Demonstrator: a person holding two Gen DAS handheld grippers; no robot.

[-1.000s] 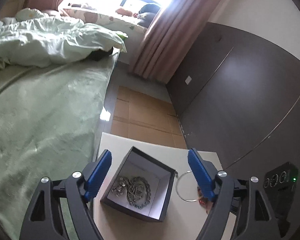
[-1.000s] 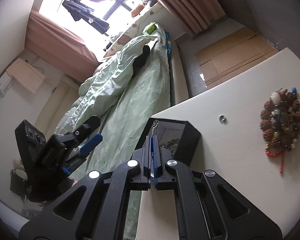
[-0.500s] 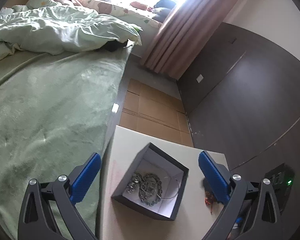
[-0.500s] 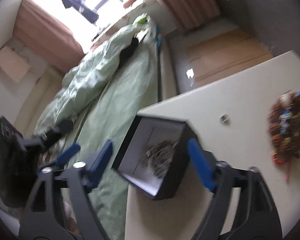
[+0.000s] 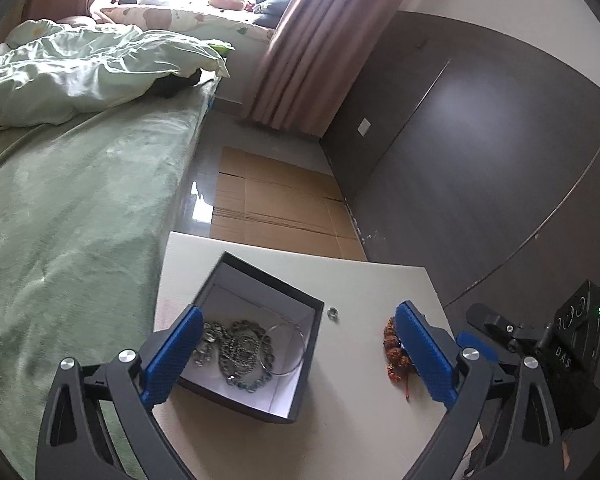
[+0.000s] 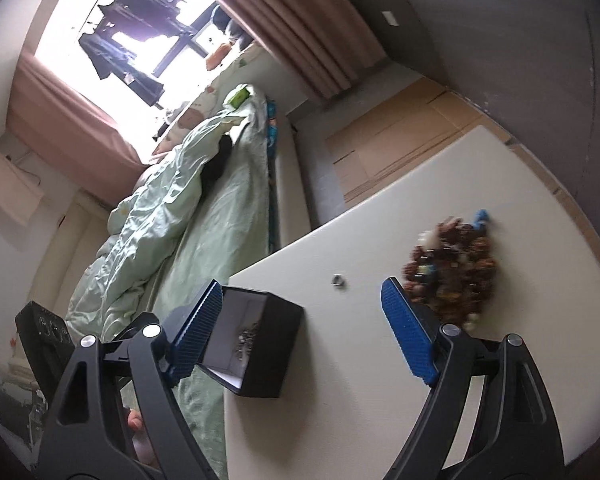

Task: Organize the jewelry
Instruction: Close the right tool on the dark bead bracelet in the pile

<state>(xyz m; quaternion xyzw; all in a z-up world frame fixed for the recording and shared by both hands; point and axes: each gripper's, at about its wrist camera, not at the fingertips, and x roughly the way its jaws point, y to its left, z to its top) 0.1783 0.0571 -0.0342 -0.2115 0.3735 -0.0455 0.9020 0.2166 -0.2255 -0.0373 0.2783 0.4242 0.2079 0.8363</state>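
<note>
While both sets of jaws are standing wide and empty, the right gripper [image 6: 302,334], which was pinched shut on a thin bangle a second ago, is now hovering free. That bangle [image 5: 286,350] is lying inside the black box [image 5: 306,376] near the desk's [image 5: 340,432] bed-side edge, propped on the silver chains [image 5: 240,350], so one piece looks sorted. The left gripper [image 5: 300,354] is hanging above the box. Left out are a small ring [image 5: 332,312] just beside the box and the bead bracelets [image 6: 454,270] towards the opposite edge, heaped with no clear long axis.
</note>
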